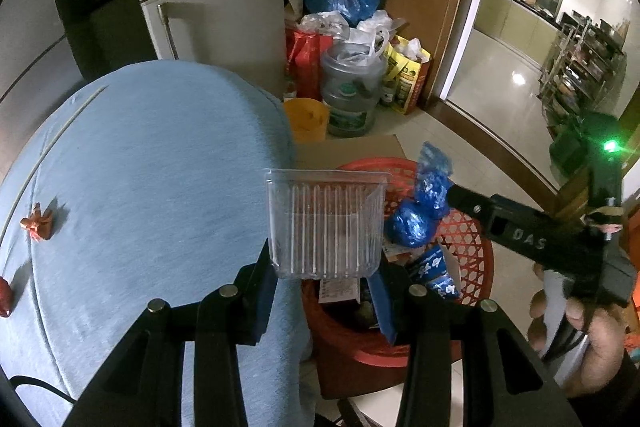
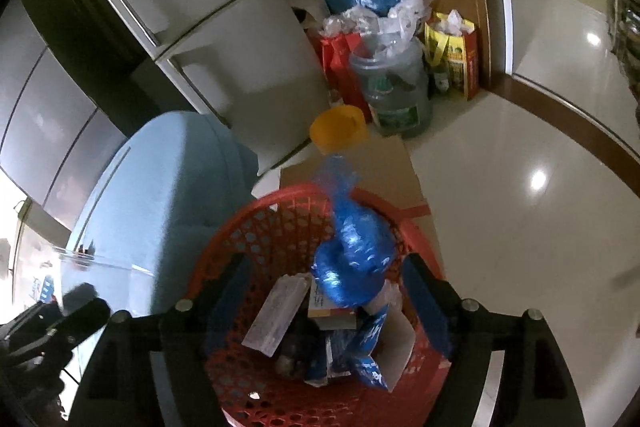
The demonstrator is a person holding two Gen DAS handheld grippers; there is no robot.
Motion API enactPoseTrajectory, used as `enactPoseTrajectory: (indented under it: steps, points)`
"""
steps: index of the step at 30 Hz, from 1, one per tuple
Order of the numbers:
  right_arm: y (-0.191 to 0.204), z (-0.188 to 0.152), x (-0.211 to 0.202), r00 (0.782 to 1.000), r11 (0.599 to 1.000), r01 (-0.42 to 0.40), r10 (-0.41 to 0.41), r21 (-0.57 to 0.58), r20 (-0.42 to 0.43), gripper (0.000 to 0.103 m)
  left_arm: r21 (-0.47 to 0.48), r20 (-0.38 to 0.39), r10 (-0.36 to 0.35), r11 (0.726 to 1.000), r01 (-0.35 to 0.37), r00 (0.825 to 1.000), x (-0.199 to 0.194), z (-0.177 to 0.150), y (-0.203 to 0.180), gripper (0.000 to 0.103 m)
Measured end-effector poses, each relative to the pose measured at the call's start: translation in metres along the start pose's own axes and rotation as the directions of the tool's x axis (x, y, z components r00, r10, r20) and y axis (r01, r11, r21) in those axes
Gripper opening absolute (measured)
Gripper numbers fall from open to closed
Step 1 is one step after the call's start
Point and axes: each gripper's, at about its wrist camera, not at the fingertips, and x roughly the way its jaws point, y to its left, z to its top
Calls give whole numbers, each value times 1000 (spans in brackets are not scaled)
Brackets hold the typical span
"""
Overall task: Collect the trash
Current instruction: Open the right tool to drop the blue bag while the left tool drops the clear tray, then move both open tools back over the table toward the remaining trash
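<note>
Gripping clear tub in left tool, blue bag above basket

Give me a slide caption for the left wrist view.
Left tongs grip a clear plastic tub above the red basket of trash.

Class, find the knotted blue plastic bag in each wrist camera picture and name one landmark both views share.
Left wrist view: blue bag right of centre, over the red basket, beside the clear plastic tub.
Right wrist view: blue bag at centre, between the open fingers of the right gripper, above the basket.
Shared landmark: the yellow bucket.
</note>
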Motion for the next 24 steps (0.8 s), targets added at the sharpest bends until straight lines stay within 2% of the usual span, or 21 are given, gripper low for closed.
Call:
enactPoseTrajectory:
  steps: [8, 16, 20, 24]
  points:
    - [-6, 2, -28, 999, 1000, -6, 5, 23, 54, 81, 28, -9, -20, 999, 20, 1000, 6, 3, -14, 44]
    - [-15, 0, -38, 998, 999, 3, -6, 47, 64, 81, 46, -37, -29, 998, 31, 999, 17, 4, -25, 45]
    - [-14, 1, -43, 997, 999, 0, -3, 44, 76, 81, 32, -63, -54, 998, 56, 997, 25, 6, -28, 48]
    - [-10, 3, -50, 996, 999, -2, -1, 33, 91, 81, 36, -87, -60, 997, 64, 994, 31, 9, -31, 58]
